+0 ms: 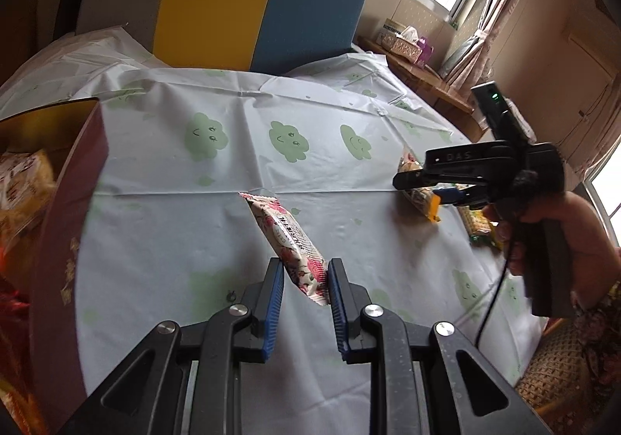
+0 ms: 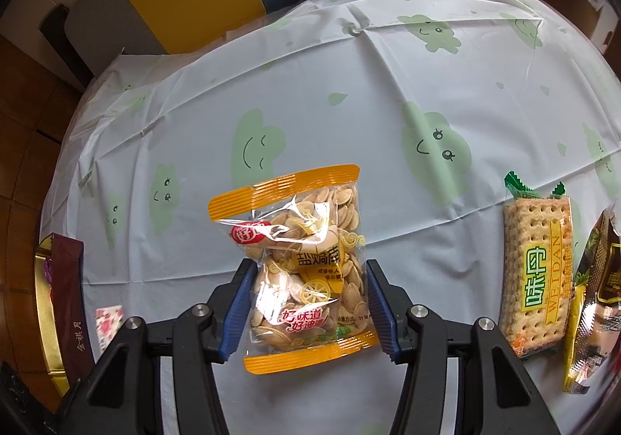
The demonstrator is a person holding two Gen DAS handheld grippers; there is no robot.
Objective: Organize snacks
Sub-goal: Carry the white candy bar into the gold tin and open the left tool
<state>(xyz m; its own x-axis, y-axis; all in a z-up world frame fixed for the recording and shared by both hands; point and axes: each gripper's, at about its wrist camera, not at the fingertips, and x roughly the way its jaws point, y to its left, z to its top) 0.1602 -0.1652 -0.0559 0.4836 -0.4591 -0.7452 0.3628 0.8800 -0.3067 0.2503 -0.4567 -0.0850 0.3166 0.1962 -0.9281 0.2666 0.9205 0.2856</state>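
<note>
Pink floral snack packet (image 1: 289,240) sits pinched in my left hand-held gripper (image 1: 304,281), long axis pointing away, lifted off the worktop (image 1: 240,132). Gift box (image 1: 73,202) lies just left, already holding snacks. My right hand-held gripper (image 2: 304,303) clamps the melon-seed bag (image 2: 306,264); cracker pack (image 2: 537,275) waits beside.
</note>
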